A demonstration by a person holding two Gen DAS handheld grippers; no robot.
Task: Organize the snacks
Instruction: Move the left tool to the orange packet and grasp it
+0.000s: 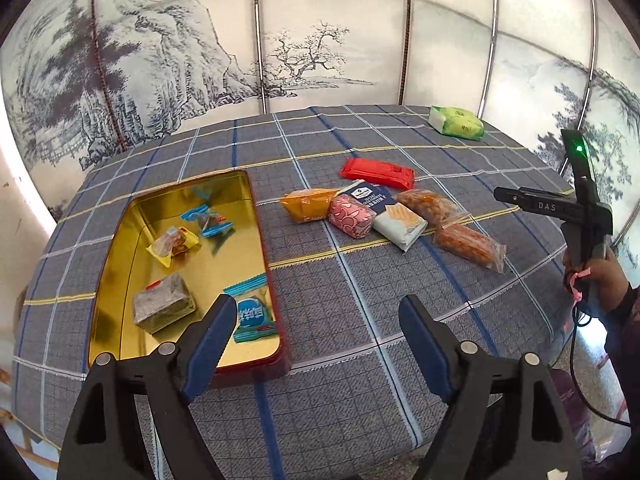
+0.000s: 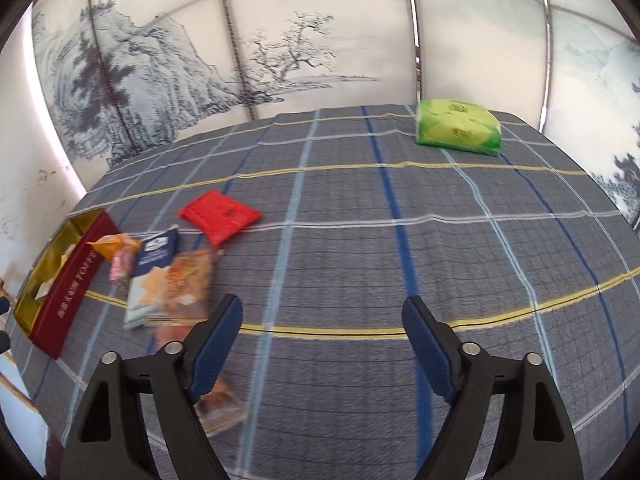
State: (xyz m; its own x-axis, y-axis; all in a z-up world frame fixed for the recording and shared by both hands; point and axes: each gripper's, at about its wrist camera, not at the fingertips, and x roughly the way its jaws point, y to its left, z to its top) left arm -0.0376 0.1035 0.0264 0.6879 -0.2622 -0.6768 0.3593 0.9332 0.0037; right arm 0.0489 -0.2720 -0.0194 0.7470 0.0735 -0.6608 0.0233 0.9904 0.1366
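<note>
The plaid grey-blue tablecloth [image 1: 360, 320] carries everything, and my gold-lined rectangular tin with dark red walls [image 1: 120, 248] sits at its left side, already holding a few wrapped pieces. The loose snacks lie in a cluster just right of the tin: the flat red packet [image 1: 378, 172] farthest back, then the orange pouch [image 1: 308, 204], the pink patterned pack [image 1: 350, 222] and the clear bag of orange-brown snacks [image 1: 468, 246] nearest my right side. My left claw [image 1: 316, 328] hangs spread and empty at the tin's near corner; my right claw [image 2: 320, 332] is spread and empty too. I'd judge the clear bag the easiest next pick: come down across its narrow width, pinch lightly so nothing crushes.
</note>
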